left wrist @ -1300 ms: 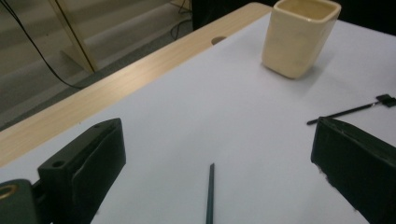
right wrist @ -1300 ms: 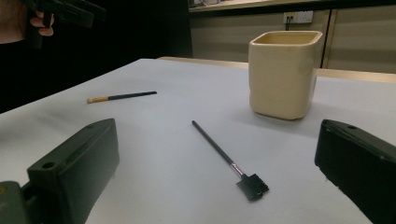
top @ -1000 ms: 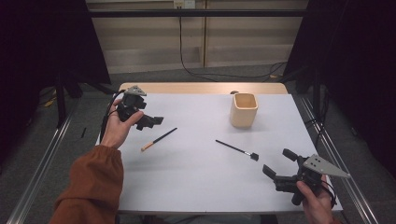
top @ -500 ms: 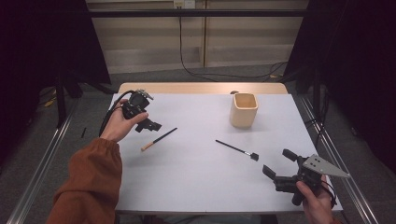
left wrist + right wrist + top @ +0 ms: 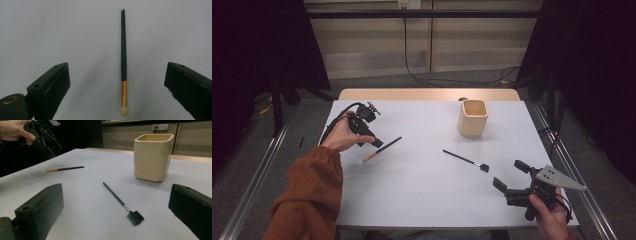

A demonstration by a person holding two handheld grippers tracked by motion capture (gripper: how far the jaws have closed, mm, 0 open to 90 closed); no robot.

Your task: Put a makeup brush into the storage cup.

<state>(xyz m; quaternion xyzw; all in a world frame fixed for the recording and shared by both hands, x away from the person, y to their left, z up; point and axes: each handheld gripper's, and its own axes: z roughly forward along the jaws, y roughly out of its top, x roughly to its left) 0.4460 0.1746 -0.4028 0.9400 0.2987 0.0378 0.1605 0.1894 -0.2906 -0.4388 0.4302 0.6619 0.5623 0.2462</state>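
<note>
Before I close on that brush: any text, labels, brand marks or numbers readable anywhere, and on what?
None can be read.
Gold-banded brush: bare handle and band, no print.
Comb-tipped brush: no marking.
Cream cup: plain walls.
Left gripper and right gripper: no lettering.
Wall socket: too small to tell.

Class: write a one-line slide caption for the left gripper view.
Open left gripper poised above a gold-banded makeup brush lying on the white table.
</note>
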